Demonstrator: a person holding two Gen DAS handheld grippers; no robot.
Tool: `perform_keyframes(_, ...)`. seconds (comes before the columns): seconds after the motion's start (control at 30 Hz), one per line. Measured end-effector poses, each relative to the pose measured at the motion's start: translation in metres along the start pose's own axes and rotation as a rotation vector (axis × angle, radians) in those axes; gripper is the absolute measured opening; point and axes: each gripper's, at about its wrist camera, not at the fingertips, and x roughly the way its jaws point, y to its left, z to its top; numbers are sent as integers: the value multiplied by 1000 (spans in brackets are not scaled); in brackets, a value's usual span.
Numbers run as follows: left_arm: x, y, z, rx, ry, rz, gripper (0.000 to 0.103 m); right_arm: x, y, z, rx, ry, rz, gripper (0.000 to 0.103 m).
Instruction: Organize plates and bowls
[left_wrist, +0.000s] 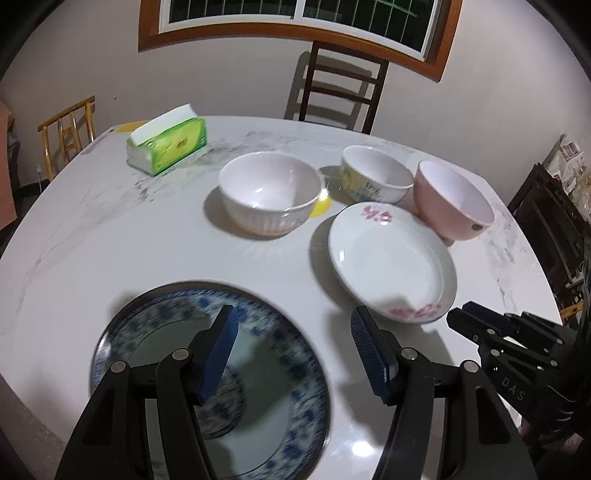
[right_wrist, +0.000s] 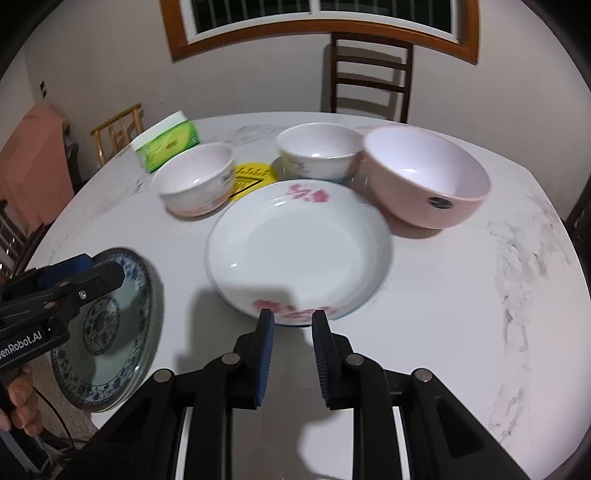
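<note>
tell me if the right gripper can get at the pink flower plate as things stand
Probably yes. The right gripper hangs just short of the near rim of the pink flower plate, nothing between them. Its jaws are narrow with nothing in them, yet the gap looks wide enough for the thin rim. The left gripper is off over the blue plate.

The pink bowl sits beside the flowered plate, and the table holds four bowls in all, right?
Not quite: the table holds three bowls, not four. The right wrist view shows the pink bowl beside the flowered plate, plus a ribbed bowl and a yellow-patterned bowl.
</note>
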Motion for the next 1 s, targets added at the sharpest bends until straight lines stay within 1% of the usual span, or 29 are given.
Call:
perform_keyframes(0.07,2,-7,2,4,-24,-9,60,-1,-13,1,22,-19,3,22)
perform_keyframes(0.13,7,-13,5,7,-32,-16,60,-2,-24,2,40,-38,12,22)
perform_keyframes(0.3,19,-22,9,4,-14,-33,60,3,-49,6,94,-64,39,22)
perform_keyframes(0.47,37,-26,15,-4,8,-36,60,16,-64,10,109,-52,33,22)
perform_keyframes(0.63,58,-25,23,-32,45,-51,59,35,-77,19,123,-30,51,22)
perform_keyframes(0.7,65,-26,26,-34,58,-56,57,44,-79,23,126,-18,60,22)
perform_keyframes(0.93,89,-31,33,-31,100,-55,56,67,-84,33,119,6,96,22)
perform_keyframes(0.97,92,-31,34,-32,107,-55,56,69,-83,35,117,9,97,22)
perform_keyframes(1.0,94,-31,35,-33,112,-55,53,71,-82,36,112,9,101,22)
